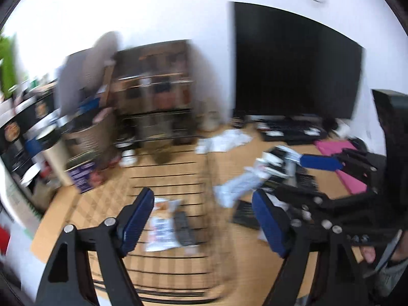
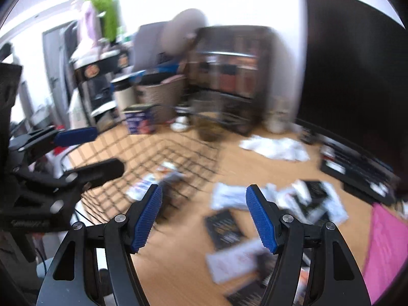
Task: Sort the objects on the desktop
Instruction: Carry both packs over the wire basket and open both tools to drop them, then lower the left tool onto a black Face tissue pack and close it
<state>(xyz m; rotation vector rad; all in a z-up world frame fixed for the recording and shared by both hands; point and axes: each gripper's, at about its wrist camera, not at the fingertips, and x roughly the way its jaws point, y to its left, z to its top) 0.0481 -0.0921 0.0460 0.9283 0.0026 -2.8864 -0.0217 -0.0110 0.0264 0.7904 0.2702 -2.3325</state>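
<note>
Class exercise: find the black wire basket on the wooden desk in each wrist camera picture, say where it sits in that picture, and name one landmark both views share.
Left wrist view: the wire basket fills the lower centre, between the left gripper fingers.
Right wrist view: the basket lies left of centre, beyond the right gripper.
Shared landmark: the dark shelf unit against the wall.

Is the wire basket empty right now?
No: the wire basket already holds a white packet and a dark remote-like item.

Both views motion-blurred throughout; wall [image 1: 153, 12] blown out white; fisheye bending and black vignette at edges.
</note>
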